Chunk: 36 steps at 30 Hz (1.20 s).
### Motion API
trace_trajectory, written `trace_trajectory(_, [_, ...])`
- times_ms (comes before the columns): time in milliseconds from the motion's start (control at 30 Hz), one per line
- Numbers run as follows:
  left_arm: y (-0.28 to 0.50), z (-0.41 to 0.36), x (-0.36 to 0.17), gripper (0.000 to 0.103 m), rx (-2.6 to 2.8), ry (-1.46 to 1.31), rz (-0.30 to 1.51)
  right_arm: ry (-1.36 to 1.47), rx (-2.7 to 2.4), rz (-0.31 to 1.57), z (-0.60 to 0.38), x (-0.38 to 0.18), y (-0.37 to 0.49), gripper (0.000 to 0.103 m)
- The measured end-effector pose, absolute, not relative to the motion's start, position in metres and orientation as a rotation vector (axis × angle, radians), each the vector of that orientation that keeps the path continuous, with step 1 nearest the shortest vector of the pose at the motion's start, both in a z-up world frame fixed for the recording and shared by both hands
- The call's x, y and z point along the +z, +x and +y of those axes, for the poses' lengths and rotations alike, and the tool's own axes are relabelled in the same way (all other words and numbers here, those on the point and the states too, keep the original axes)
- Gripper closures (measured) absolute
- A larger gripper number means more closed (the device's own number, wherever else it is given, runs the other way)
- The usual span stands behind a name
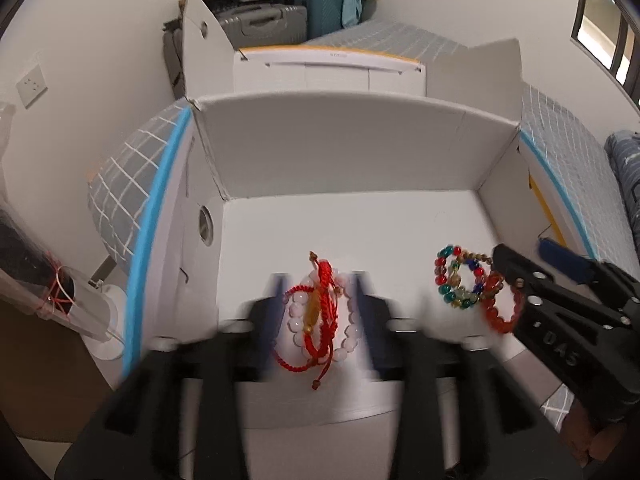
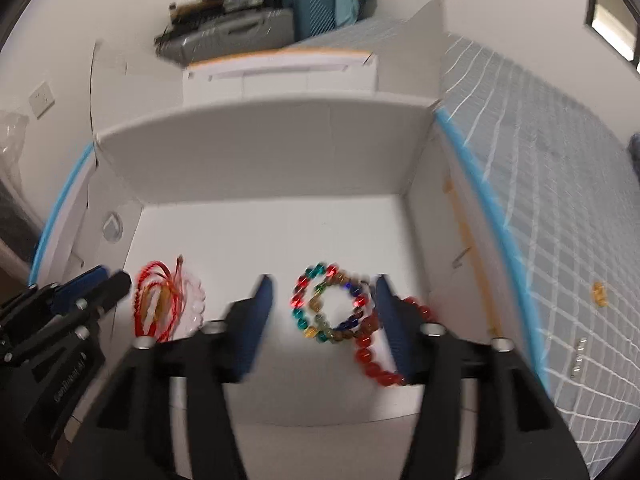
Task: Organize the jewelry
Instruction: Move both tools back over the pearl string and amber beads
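Inside a white cardboard box (image 1: pixel 360 232) lie two heaps of bracelets. A red cord bracelet (image 1: pixel 320 304) and a pale pink bead bracelet (image 1: pixel 352 332) rest on the box floor between the fingers of my left gripper (image 1: pixel 320 292), which is open and not pressing on them. In the right wrist view a multicoloured bead bracelet (image 2: pixel 316 304) lies between the fingers of my right gripper (image 2: pixel 324 292), also open. A red bead bracelet (image 2: pixel 372 356) overlaps it and runs under the right finger. Each gripper shows at the edge of the other view, the right gripper (image 1: pixel 522 250) and the left gripper (image 2: pixel 112 276).
The box (image 2: pixel 240 240) has tall upright flaps at the back and sides and sits on a bed with a grey grid blanket (image 2: pixel 540 200). A small gold object (image 2: pixel 600 294) lies on the blanket to the right. Suitcases (image 1: pixel 320 4) stand against the far wall.
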<state>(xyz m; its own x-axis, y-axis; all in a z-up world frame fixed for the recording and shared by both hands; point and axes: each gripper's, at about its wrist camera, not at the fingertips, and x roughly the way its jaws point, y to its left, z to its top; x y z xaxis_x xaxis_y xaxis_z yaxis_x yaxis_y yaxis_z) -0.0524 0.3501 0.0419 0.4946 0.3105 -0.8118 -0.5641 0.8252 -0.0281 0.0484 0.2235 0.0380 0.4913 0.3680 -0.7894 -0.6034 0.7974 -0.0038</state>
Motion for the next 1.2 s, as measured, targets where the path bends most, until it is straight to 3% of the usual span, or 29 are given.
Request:
trace_trajectory(133, [-0.055, 0.335, 0.062, 0.023, 0.551, -0.263, 0.843, -0.267, 0.569, 0.816, 0.199, 0.065, 0.053, 0.025])
trace_trajectory(333, [-0.04, 0.285, 0.091, 0.006, 0.441, -0.212, 0.755, -0.266, 0.48, 0.742, 0.146, 0.097, 0.075, 0.009])
trace_trajectory(667, [0.028, 0.167, 0.087, 0.006, 0.217, -0.147, 0.774, -0.212, 0.247, 0.764, 0.0, 0.094, 0.161, 0.007])
trace_trajectory(967, [0.098, 0.063, 0.063, 0.006, 0.046, -0.092, 0.824, -0.182, 0.182, 0.89, -0.083, 0.035, 0.242, 0.007])
trace_trajectory(1200, [0.149, 0.023, 0.009, 0.006, 0.016, -0.088, 0.905, -0.167, 0.161, 0.986, -0.109, -0.021, 0.277, 0.007])
